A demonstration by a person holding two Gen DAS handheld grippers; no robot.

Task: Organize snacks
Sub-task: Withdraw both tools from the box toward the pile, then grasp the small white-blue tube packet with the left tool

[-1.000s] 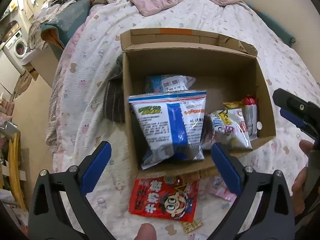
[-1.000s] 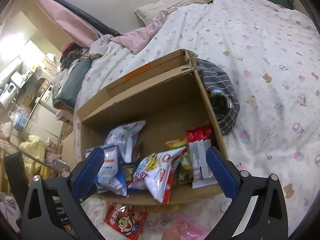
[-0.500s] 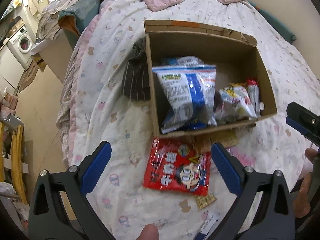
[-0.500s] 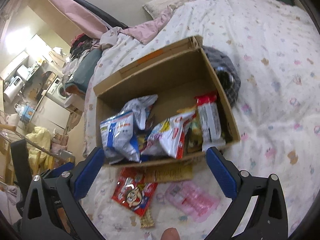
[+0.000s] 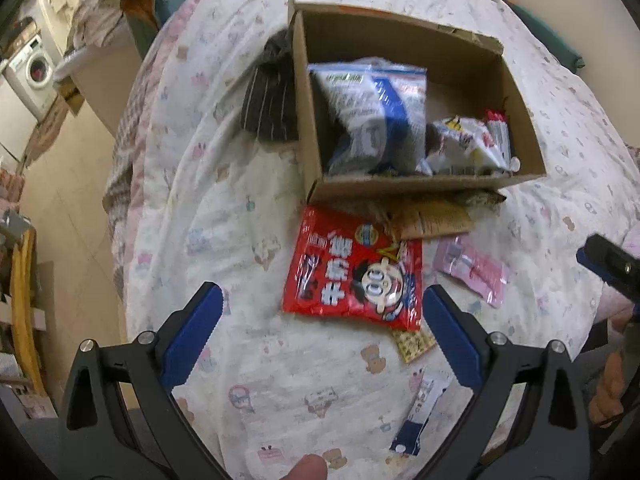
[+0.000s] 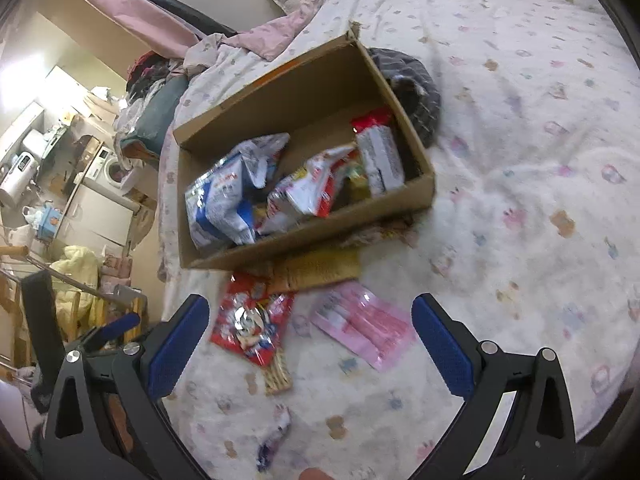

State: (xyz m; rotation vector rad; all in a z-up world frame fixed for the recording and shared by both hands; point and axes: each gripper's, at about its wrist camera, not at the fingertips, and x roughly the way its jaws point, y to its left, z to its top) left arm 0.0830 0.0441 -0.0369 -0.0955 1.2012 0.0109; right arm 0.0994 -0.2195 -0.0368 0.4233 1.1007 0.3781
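A cardboard box [image 5: 404, 190] [image 6: 304, 246] sits on the bed with several snack bags inside, a large blue and white bag [image 5: 372, 120] [image 6: 222, 204] among them. In front of it lie a red snack pack [image 5: 354, 276] [image 6: 252, 324], a pink packet [image 5: 474, 270] [image 6: 366, 326], a small yellow patterned snack [image 5: 414, 344] [image 6: 278, 374] and a small blue and white sachet [image 5: 418, 416] [image 6: 274, 436]. My left gripper [image 5: 320, 344] is open and empty, just short of the red pack. My right gripper [image 6: 310, 344] is open and empty, above the red and pink packs.
A brown box flap [image 5: 434, 222] [image 6: 320, 270] lies flat in front of the box. A dark striped cloth [image 5: 270, 104] [image 6: 414, 86] lies beside the box. The bed's left edge [image 5: 132, 216] drops to the floor, with a washing machine [image 5: 34, 74] beyond.
Both grippers have pulled back from the box toward the near bed edge, bringing the loose snacks in front of the box into view. Both stayed open and empty.
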